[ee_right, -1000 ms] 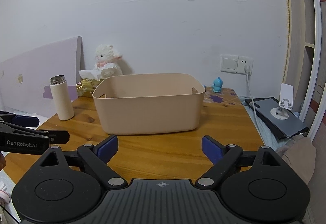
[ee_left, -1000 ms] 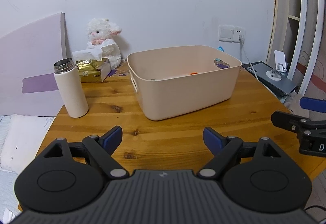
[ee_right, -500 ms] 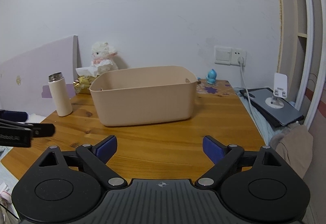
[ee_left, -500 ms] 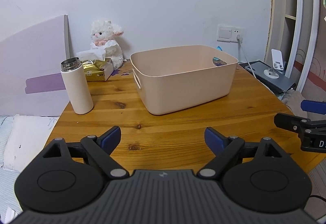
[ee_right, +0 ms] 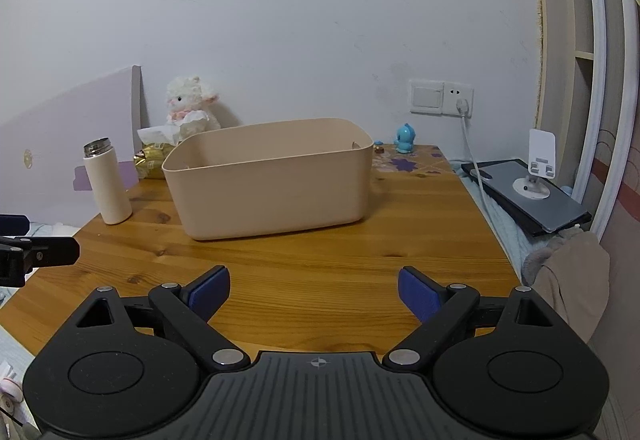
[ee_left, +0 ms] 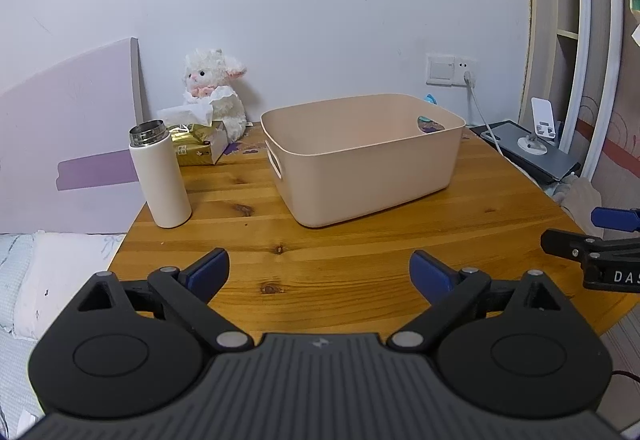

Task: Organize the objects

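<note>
Blue-padded fingers (ee_left: 208,270) of both grippers spread wide, empty — smooth beige plastic bin (ee_left: 360,156), grained wooden table (ee_left: 340,264), matte white flask (ee_left: 160,176)

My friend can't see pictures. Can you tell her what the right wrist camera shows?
An open right gripper hovers over a wooden table, facing a beige bin. A white bottle, a lamb toy and a small blue figure stand around it.

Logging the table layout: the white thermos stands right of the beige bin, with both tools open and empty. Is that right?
Not quite. The left wrist view shows the white thermos standing left of the beige bin, not right. The left tool and right tool are open and empty.
</note>
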